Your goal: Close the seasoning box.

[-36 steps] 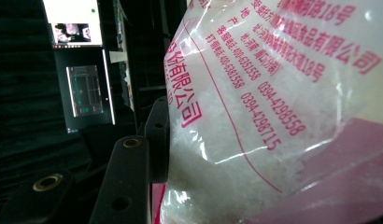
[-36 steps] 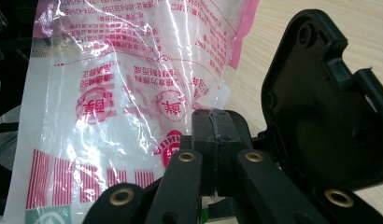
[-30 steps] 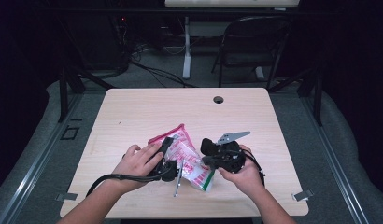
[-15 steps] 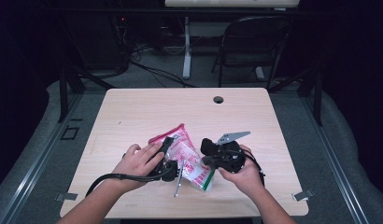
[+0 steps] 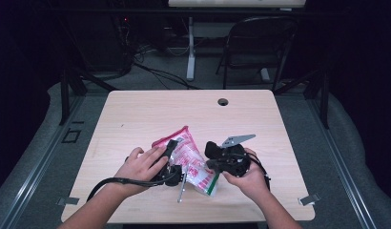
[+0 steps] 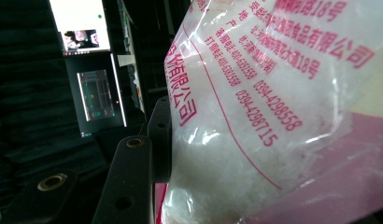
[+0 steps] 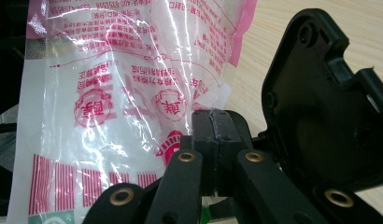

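A clear plastic bag printed in pink and red, with white contents, hangs between my two grippers over the front of the table. My left gripper has the bag's full part between its jaws; in the left gripper view one black finger presses against the bag, and the bag hides the other. My right gripper is shut on the bag. In the right gripper view its pads are pinched together on the thin film at the edge of the bag.
The light wooden table has a round cable hole near its far edge. A thin grey metal tool lies below the bag. A black housing stands close beside the right jaws. A folding chair stands behind the table.
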A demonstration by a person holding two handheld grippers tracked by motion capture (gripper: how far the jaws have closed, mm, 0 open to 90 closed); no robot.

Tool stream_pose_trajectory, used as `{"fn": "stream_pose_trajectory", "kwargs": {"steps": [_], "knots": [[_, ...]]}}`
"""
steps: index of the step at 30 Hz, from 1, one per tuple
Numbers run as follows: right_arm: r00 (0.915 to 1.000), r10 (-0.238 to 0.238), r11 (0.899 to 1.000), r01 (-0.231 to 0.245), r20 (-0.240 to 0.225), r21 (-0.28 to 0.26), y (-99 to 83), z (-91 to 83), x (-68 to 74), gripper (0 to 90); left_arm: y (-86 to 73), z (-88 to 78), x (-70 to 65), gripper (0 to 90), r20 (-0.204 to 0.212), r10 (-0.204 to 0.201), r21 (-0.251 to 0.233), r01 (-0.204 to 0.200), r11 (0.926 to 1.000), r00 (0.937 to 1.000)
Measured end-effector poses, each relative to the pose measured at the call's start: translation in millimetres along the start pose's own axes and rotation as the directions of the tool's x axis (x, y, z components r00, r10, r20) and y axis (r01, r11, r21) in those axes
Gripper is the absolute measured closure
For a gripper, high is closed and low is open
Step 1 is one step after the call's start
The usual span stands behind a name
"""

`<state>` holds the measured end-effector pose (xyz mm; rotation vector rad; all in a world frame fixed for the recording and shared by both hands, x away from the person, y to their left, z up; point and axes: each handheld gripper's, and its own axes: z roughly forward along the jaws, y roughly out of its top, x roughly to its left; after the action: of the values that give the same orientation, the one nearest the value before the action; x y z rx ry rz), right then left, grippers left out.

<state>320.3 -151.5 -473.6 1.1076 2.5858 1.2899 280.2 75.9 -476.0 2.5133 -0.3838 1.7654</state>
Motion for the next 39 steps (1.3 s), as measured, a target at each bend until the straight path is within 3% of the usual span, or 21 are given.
{"fn": "stream_pose_trajectory", "kwargs": {"steps": [39], "knots": [[1.0, 0.001, 1.0, -0.001, 0.004, -0.002, -0.9, 0.3, 0.8, 90.0, 4.0, -1.2, 3.2, 64.6, -0.02, 0.044, 0.005, -0.044, 0.999, 0.9988]]}}
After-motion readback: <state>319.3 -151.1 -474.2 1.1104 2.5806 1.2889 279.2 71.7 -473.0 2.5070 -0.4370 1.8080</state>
